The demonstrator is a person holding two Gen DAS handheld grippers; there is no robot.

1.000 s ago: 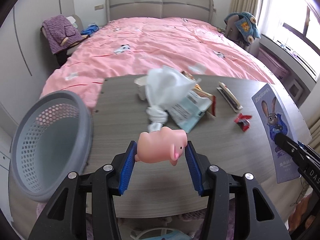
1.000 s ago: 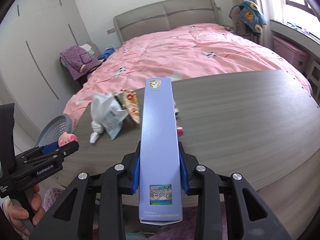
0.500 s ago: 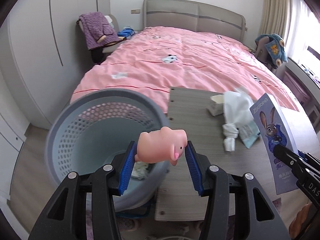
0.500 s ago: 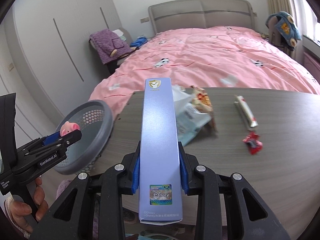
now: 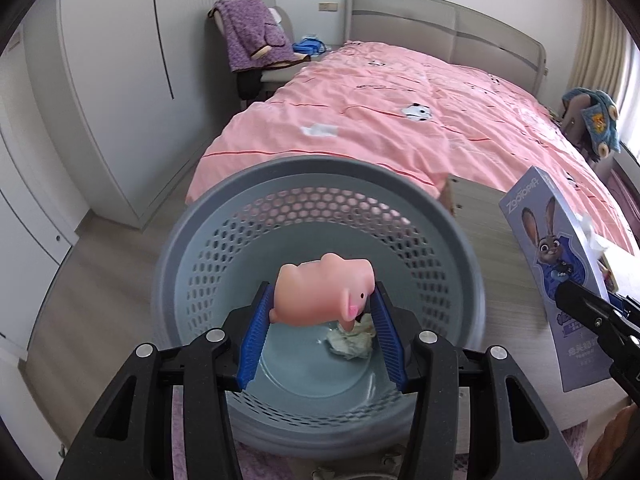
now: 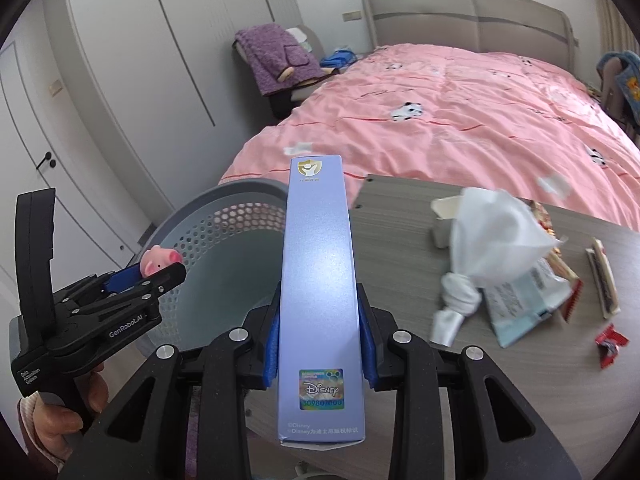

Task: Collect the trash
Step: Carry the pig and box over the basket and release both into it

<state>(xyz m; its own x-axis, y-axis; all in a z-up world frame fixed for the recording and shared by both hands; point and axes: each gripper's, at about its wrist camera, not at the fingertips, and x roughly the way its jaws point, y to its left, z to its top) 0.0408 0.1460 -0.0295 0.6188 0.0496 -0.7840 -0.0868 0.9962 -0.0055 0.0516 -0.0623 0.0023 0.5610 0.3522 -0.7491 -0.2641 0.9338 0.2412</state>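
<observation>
Left gripper (image 5: 322,316) parked directly over grey perforated basket (image 5: 224,216), pink pig toy (image 5: 324,294) pinched between blue pads (image 5: 256,340). Probably positioned there so a release drops the toy straight in. Jaws about toy-width apart, closed onto the pig's flanks, snout pointing down-right, body roughly level. Pads touching only the toy; clear of basket rim and floor. Crumpled paper wad (image 5: 352,342) already lying on basket bottom, just beneath the pig.

Right gripper (image 6: 320,344) clamped narrow on long blue Disney box (image 6: 318,280), box running forward along the fingers, far end sticking out over basket edge. Held lengthwise, likely so it can go in end-first after the pig. Jaws only box-width apart, pads flat on both long sides. Same box visible at right of left view, rabbit face outward (image 5: 552,248), just beside the basket.

Basket standing on floor against end of grey wood table (image 6: 500,380), below tabletop level, presumably for short carries. Still on table: knotted white plastic bag (image 6: 488,240), snack wrappers (image 6: 528,300), small red wrapper (image 6: 610,344), wrapped bar (image 6: 604,280), white cup (image 6: 444,216). Well apart from both grippers.

Step judged: release over basket. Plenty left to collect.
</observation>
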